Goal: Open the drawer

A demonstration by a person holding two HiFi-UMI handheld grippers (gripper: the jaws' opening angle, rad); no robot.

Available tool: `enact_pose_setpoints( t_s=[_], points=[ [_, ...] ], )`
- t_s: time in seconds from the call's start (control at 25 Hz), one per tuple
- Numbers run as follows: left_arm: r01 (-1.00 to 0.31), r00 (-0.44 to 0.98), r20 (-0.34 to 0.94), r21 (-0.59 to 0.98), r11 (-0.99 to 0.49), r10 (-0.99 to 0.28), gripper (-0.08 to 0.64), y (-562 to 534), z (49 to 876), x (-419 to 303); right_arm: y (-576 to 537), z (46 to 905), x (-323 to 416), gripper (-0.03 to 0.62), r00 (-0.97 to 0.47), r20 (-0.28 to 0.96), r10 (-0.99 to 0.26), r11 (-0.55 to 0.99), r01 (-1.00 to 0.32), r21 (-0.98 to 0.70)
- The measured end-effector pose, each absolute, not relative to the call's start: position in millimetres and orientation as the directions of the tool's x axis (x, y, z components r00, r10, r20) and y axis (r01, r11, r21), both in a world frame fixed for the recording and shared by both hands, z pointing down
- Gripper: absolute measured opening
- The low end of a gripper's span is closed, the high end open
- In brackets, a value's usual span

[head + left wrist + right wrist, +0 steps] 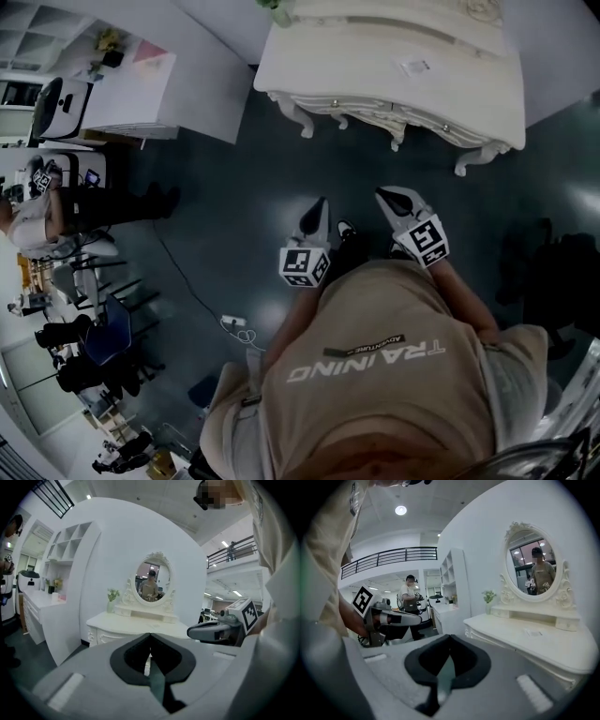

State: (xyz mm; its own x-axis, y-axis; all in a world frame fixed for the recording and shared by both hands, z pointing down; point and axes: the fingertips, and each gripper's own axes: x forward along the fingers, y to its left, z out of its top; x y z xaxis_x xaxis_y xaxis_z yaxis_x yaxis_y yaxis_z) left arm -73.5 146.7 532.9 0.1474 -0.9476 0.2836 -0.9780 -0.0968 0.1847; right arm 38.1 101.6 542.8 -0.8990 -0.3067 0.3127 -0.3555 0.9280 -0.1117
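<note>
Person in a beige shirt stands on the dark floor, facing a white dressing table against the wall. The left hand-held gripper has its jaws pressed together with nothing between them, and it points toward the table, well short of it. The right hand-held gripper is just beside it, also closed tight and empty, and apart from the table too. The drawer is in the table's carved front under the top, has a small knob, and looks pushed in. An oval mirror and a small potted plant sit on the table top. White shelf unit to the left, other people further back.
</note>
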Motion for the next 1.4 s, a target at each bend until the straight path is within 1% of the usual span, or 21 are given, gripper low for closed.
enact_pose_setpoints(
  t_s=[0.16,0.24,0.4,0.48,0.6,0.88,1.04,1.16,1.28,1.4],
  points=[
    [-0.971,0.207,0.251,0.167,-0.168,-0.945,0.008,122.4,522.3,-111.6,82.2,534.3,-2.3,0.003,-0.874,0.341,-0.347,0.922,-0.385,-0.047],
    [-0.964,0.242,0.257,0.171,-0.203,-0.935,0.008,115.3,528.6,-129.8,76.1,536.3,-25.5,0.003,-0.852,0.362,-0.377,0.914,-0.406,-0.004],
    [-0.949,0.296,0.296,0.195,-0.246,-0.908,0.008,100.9,552.1,-164.9,73.2,533.7,-66.8,0.003,-0.845,0.348,-0.406,0.898,-0.44,-0.02],
    [-0.945,0.308,0.292,0.205,-0.256,-0.905,0.008,89.6,549.3,-178.4,70.2,528.5,-76.2,0.003,-0.836,0.365,-0.409,0.898,-0.44,-0.001],
    [-0.942,0.31,0.277,0.216,-0.256,-0.909,0.008,74.1,548.1,-189.9,57.8,531.4,-77.6,0.003,-0.814,0.396,-0.425,0.887,-0.462,0.003],
    [-0.945,0.298,0.31,0.233,-0.232,-0.903,0.008,15.1,564.9,-211.5,-4.3,541.6,-91.0,0.003,-0.801,0.406,-0.439,0.872,-0.49,-0.023],
    [-0.952,0.298,0.351,0.176,-0.25,-0.888,0.008,-8.5,562.0,-211.2,-41.4,552.7,-103.8,0.003,-0.82,0.38,-0.429,0.879,-0.476,-0.035],
    [-0.953,0.301,0.375,0.147,-0.264,-0.877,0.008,-34.2,552.3,-205.3,-79.2,538.0,-108.3,0.003,-0.837,0.325,-0.441,0.881,-0.473,-0.023],
    [-0.952,0.306,0.384,0.106,-0.287,-0.871,0.008,-71.2,542.7,-195.3,-115.7,528.2,-96.6,0.003,-0.846,0.283,-0.452,0.874,-0.483,-0.049],
    [-0.95,0.309,0.39,0.096,-0.296,-0.868,0.008,-110.6,543.7,-188.7,-144.4,537.6,-81.0,0.003,-0.839,0.278,-0.467,0.861,-0.504,-0.074]
  ],
)
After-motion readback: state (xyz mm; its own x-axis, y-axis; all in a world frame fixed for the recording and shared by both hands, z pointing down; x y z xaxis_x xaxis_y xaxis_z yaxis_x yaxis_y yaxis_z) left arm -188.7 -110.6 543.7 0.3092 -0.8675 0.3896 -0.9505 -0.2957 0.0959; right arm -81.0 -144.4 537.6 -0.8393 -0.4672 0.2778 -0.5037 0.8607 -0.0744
